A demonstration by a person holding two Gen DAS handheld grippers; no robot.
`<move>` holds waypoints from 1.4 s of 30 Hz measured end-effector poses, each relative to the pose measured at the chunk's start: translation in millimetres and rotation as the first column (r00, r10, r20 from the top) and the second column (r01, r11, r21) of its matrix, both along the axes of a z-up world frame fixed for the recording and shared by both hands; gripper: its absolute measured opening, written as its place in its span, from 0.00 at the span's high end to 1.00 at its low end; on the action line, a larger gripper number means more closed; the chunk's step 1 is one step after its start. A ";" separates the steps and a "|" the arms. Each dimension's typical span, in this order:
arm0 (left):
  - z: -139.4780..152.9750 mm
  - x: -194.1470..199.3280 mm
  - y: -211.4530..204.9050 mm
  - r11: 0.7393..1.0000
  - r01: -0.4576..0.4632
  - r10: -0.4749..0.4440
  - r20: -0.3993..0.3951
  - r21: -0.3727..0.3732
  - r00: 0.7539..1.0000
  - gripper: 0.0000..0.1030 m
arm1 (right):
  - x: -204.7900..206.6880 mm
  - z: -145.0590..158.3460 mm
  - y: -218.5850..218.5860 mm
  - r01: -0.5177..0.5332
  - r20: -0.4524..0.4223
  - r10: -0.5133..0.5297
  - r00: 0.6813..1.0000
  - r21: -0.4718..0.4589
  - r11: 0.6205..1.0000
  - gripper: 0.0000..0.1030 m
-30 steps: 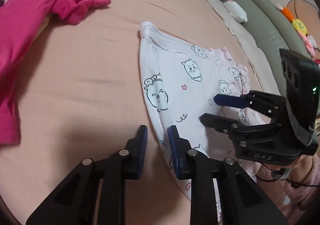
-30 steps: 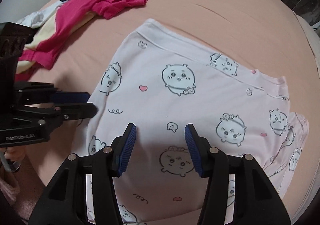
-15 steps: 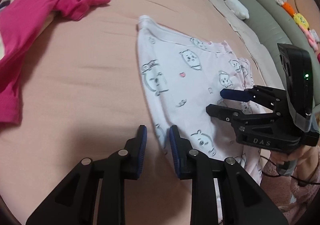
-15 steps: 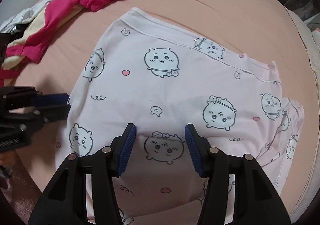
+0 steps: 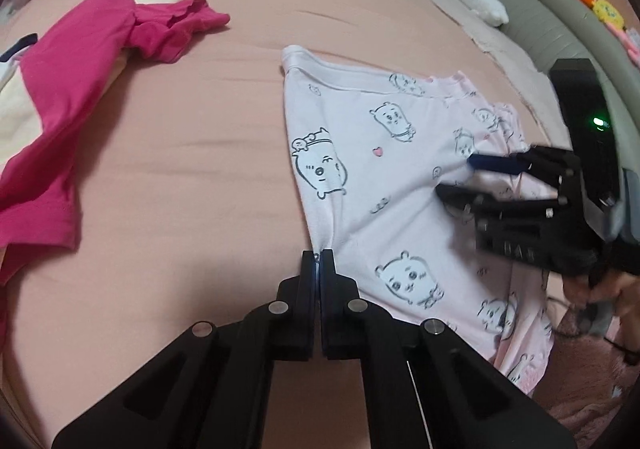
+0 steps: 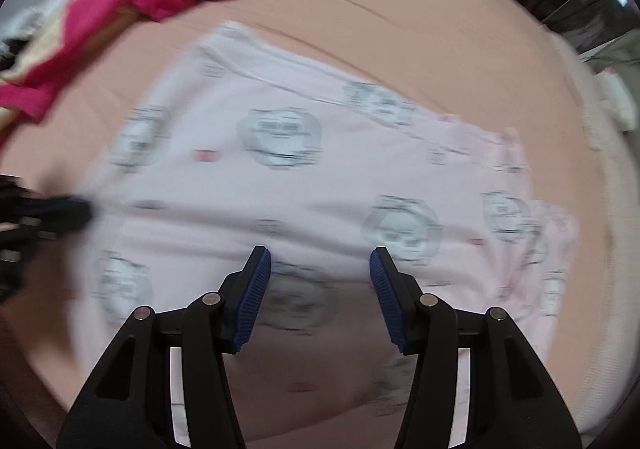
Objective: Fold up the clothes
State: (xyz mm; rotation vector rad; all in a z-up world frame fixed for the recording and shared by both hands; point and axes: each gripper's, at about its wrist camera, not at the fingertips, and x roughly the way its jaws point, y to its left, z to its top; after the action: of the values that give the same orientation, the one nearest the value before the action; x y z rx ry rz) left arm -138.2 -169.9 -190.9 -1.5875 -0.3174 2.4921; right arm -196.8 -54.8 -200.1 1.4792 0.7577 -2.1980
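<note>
A pale pink cotton garment printed with small cartoon animal faces and hearts (image 5: 384,177) lies spread flat on a bed covered with a salmon-pink sheet (image 5: 192,177); it serves here as the landmark. The left tongs (image 5: 317,261), black with blue ribbed pads, have just closed and now pinch the garment's left edge, where the cloth gathers into a small ridge rising from the closed tips. The right tongs (image 6: 320,269) have just been opening and stand wide above the near middle of the garment, their blue pads (image 6: 252,297) on either side of a printed face with nothing clamped between them; whether the tips touch the cloth cannot be told, since the right wrist view is blurred. Seen from the left wrist view, the right tongs (image 5: 460,181) reach in over the garment's right half, carried on a black housing with a green lamp (image 5: 599,122), and part of a hand (image 5: 592,289) shows beneath it. A crumpled magenta knit top (image 5: 76,97) lies well apart to the far left of the garment, over a cream-coloured cloth (image 5: 12,117). Beyond the garment's far right, off the bed, stands a grey-green padded sofa (image 5: 540,17) bearing a white plush toy (image 5: 484,5).
</note>
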 end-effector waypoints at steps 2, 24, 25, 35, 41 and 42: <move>0.7 3.0 -0.9 0.999 -0.002 0.002 0.007 -0.035 1.000 0.99 | -4.9 -3.4 3.7 -0.004 -0.009 0.004 1.000 0.006 1.000 0.36; -3.8 31.6 -3.6 0.949 -0.117 0.096 0.085 0.293 0.992 0.72 | 65.6 16.4 29.8 -0.037 0.198 0.082 0.977 -0.220 0.975 0.48; -4.5 29.6 0.4 0.950 -0.115 0.094 0.084 0.291 0.992 0.84 | 65.1 15.4 31.2 -0.033 0.201 0.080 0.976 -0.223 0.974 0.48; -3.8 44.9 -1.6 0.984 -0.106 0.091 0.110 0.145 0.990 0.95 | 60.7 0.9 34.4 -0.009 0.160 0.033 0.987 -0.146 0.989 0.43; 21.7 52.1 -5.3 0.981 -0.145 0.146 0.004 0.132 0.989 0.92 | 64.3 24.6 48.9 0.018 0.162 0.024 0.986 -0.251 0.968 0.43; 25.2 53.1 -1.9 0.982 -0.125 0.129 -0.019 0.142 0.992 0.91 | 64.9 32.1 55.9 0.040 0.165 0.007 0.986 -0.280 0.959 0.43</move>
State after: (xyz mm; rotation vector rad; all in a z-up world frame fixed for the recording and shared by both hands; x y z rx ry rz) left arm -85.1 -171.8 -165.6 -1.5209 -0.5942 2.5180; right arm -131.9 1.1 -168.0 1.4988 0.3606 -2.0614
